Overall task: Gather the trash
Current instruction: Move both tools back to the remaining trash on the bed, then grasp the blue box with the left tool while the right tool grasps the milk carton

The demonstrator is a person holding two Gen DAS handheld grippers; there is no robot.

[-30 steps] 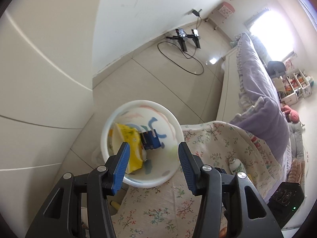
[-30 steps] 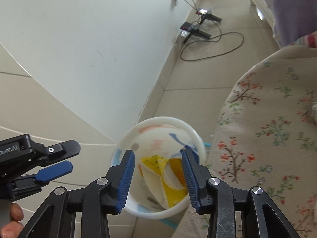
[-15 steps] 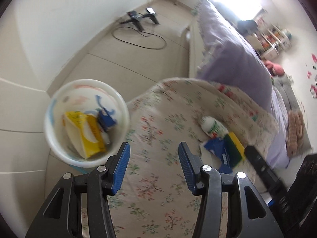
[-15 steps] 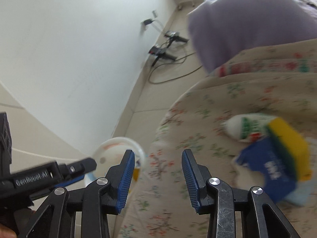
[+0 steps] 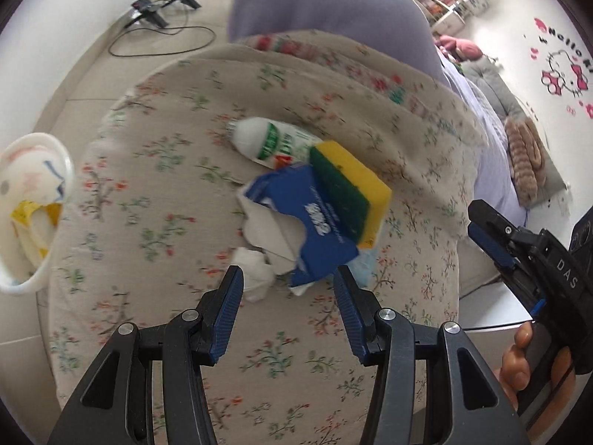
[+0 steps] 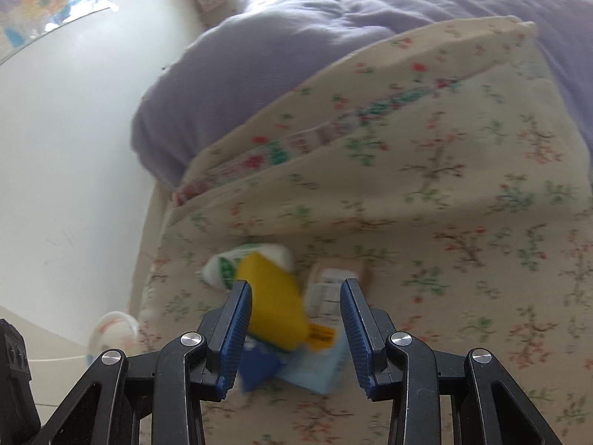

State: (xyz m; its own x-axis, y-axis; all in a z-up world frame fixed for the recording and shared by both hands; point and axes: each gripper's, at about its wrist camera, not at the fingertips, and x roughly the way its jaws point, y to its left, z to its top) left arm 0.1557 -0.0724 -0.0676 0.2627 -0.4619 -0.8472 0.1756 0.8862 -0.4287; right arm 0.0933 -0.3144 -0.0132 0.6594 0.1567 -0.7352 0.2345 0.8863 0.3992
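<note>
A pile of trash lies on the floral blanket (image 5: 155,222): a torn blue carton (image 5: 315,222) with white paper (image 5: 255,270), a yellow-green sponge (image 5: 352,189) and a white-green tube (image 5: 267,141). My left gripper (image 5: 289,282) hovers open just short of the carton, nothing between its fingers. The white bin (image 5: 33,200) with yellow trash sits at the far left. In the right wrist view my right gripper (image 6: 296,296) is open above the sponge (image 6: 274,296), the blue carton (image 6: 255,367), a pale blue packet (image 6: 315,367) and the tube (image 6: 226,263). The right gripper (image 5: 493,237) also shows in the left wrist view.
A purple duvet (image 6: 259,74) lies beyond the blanket. Tripod-like stands and a black cable (image 5: 159,18) lie on the tiled floor. A white wall (image 6: 55,148) borders the bed. The bin (image 6: 111,330) shows small at lower left. A hand (image 5: 533,367) holds the right gripper.
Both grippers swung away from the bin and over the blanket; the trash pile now lies in front of them. Neither gripper's opening has changed.
</note>
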